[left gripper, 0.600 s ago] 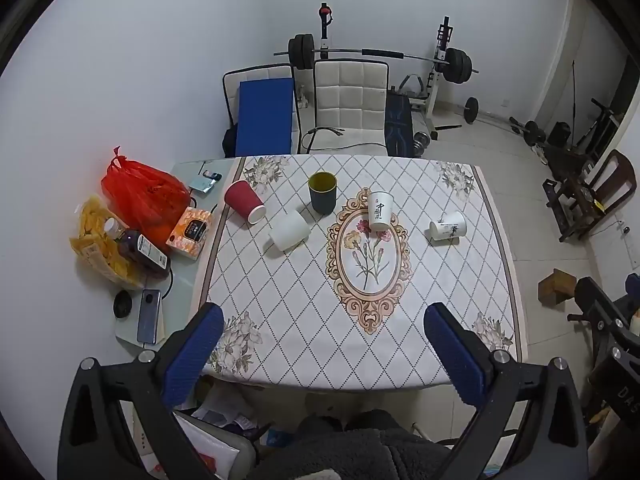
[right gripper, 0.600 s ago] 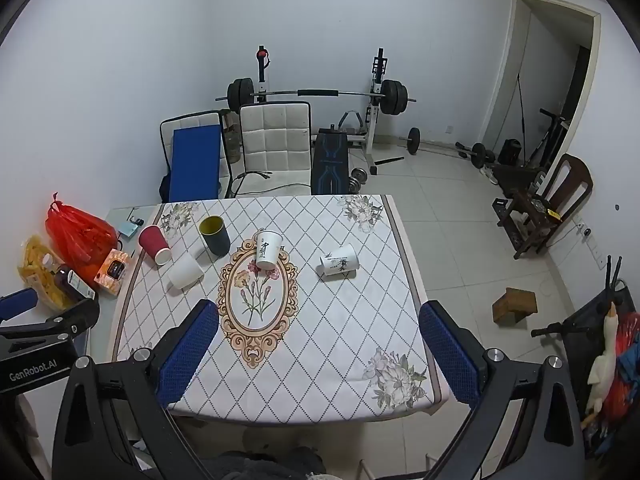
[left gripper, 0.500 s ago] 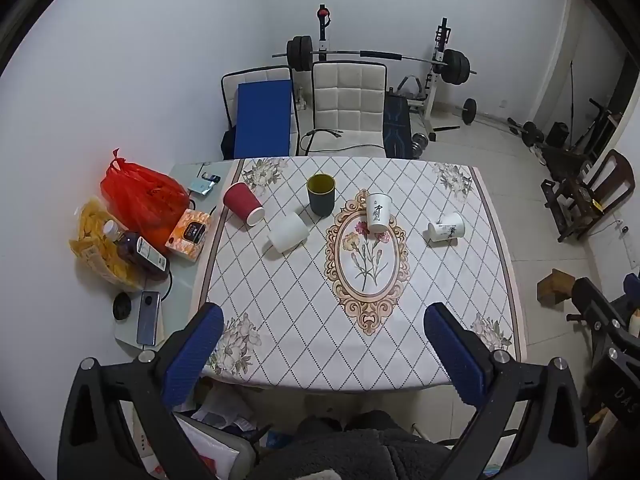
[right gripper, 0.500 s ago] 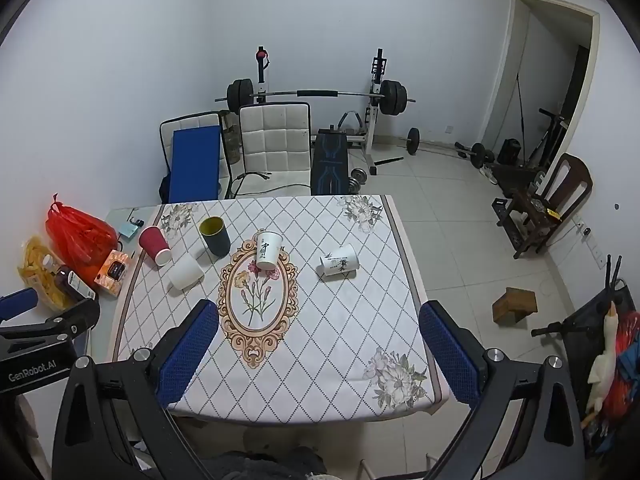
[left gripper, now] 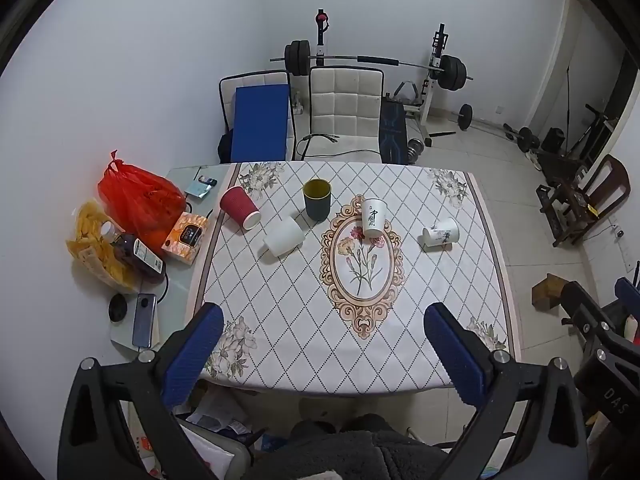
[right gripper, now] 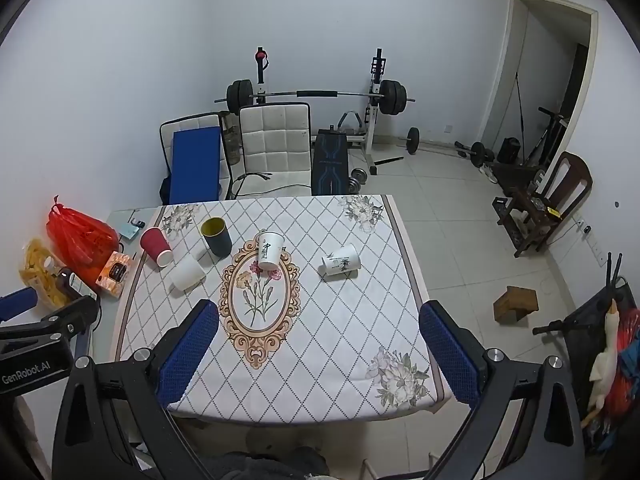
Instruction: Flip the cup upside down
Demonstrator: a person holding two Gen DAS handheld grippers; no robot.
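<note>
Several cups sit on a table with a patterned cloth [left gripper: 304,312] [right gripper: 320,320]. A dark green cup [left gripper: 317,200] [right gripper: 216,237] stands upright, mouth up. A white printed cup [left gripper: 373,217] [right gripper: 269,250] stands near the middle. Another white printed cup [left gripper: 440,232] [right gripper: 340,265] lies on its side to the right. A plain white cup [left gripper: 283,236] [right gripper: 186,274] and a red cup [left gripper: 240,208] [right gripper: 157,246] lie tilted at the left. My left gripper [left gripper: 320,348] and right gripper [right gripper: 318,344] are open and empty, high above the table's near edge.
A red bag [left gripper: 140,196], snacks, a bottle [left gripper: 134,254], a tissue box [left gripper: 186,234] and a phone [left gripper: 144,320] crowd the glass side table at the left. Two chairs [left gripper: 346,112] and a barbell rack stand behind. A wooden block [right gripper: 516,303] lies on the floor right.
The left wrist view has shifted slightly, so the table sits a little lower and nearer. The cups have not moved. Both grippers stay open.
</note>
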